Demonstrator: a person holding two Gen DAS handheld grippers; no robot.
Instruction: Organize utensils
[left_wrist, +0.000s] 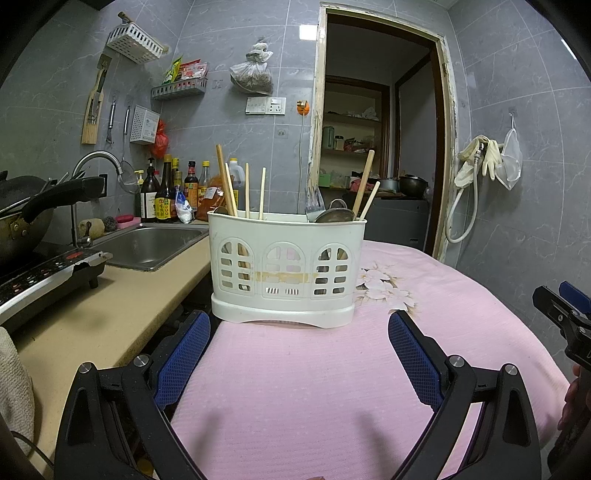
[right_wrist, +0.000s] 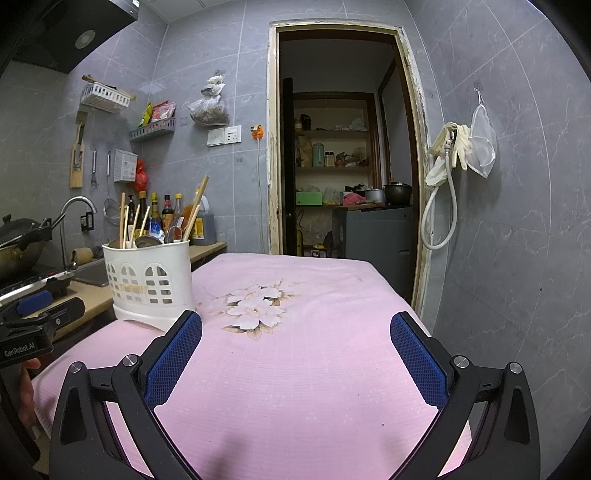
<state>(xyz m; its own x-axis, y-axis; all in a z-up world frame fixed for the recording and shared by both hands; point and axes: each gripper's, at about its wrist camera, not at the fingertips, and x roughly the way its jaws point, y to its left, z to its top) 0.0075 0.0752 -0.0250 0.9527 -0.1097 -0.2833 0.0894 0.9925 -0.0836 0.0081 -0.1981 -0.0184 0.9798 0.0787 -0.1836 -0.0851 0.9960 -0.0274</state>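
A white plastic utensil caddy (left_wrist: 286, 271) stands on the pink cloth (left_wrist: 295, 387) at the table's left edge. It holds wooden chopsticks (left_wrist: 227, 182), a fork (left_wrist: 314, 203) and metal spoons (left_wrist: 334, 215). My left gripper (left_wrist: 299, 325) is open and empty, just in front of the caddy. My right gripper (right_wrist: 295, 325) is open and empty over the pink cloth (right_wrist: 295, 369), with the caddy (right_wrist: 149, 277) to its left. The right gripper's body shows at the right edge of the left wrist view (left_wrist: 565, 314).
A beige counter (left_wrist: 103, 317) with a steel sink (left_wrist: 147, 245), an induction cooker (left_wrist: 40, 277) and a wok (left_wrist: 22, 206) lies left of the table. Sauce bottles (left_wrist: 166, 192) stand by the wall. An open doorway (right_wrist: 347, 166) lies behind.
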